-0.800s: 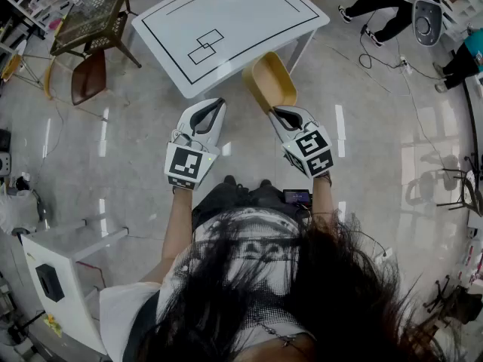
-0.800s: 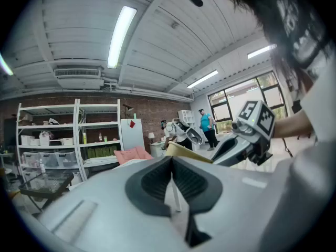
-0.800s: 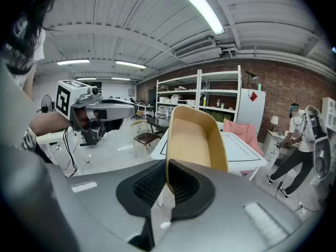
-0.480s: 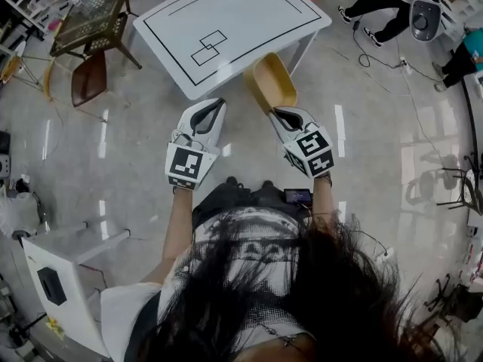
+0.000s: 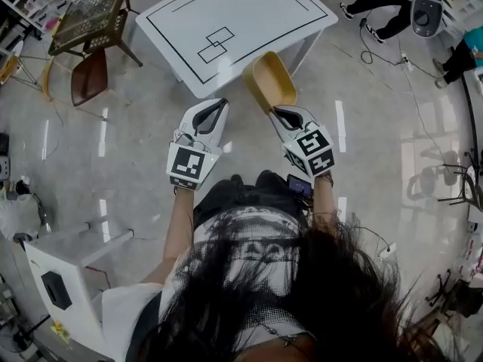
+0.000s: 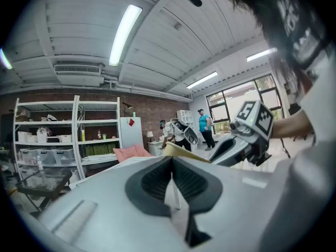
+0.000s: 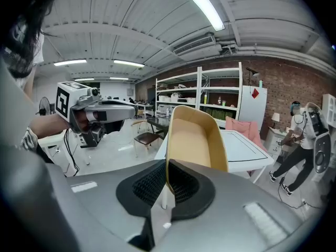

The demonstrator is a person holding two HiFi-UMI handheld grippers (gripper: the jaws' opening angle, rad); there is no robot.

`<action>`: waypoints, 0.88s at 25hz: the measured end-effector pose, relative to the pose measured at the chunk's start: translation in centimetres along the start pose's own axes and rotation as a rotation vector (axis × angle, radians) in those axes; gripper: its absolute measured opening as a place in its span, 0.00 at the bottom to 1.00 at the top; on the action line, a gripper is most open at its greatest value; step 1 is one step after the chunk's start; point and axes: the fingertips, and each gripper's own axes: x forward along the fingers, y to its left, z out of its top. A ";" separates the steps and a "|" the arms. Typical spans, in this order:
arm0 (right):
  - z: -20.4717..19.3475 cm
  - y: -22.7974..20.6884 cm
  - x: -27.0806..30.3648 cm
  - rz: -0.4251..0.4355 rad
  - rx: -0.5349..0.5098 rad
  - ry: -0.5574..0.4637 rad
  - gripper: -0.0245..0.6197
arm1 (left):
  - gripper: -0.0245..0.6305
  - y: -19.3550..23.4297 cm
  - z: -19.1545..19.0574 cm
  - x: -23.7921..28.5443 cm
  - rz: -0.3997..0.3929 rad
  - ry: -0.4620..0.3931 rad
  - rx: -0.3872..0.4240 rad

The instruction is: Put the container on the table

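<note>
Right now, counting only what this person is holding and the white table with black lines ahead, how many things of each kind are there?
Hand-held grippers: 2 (left hand-held gripper, right hand-held gripper)
Tan container: 1, clamped by its rim in the right one
White table: 1
Total: 4

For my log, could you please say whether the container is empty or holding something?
Empty: the container shows only a bare tan inside in the right gripper view.
</note>
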 end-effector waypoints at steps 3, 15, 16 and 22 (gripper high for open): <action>-0.2 0.0 0.8 0.000 0.003 0.018 0.07 | 0.04 0.7 -0.7 0.3 -0.007 0.009 -0.011; -0.6 -5.4 1.8 -0.048 0.032 0.042 0.07 | 0.04 1.1 -1.1 6.3 -0.078 0.007 -0.030; -0.7 -6.1 2.0 -0.047 0.035 0.043 0.07 | 0.04 1.1 -1.0 7.1 -0.080 0.009 -0.031; -1.5 -12.6 3.7 -0.029 0.050 0.037 0.07 | 0.04 1.5 -1.3 13.1 -0.067 0.033 -0.030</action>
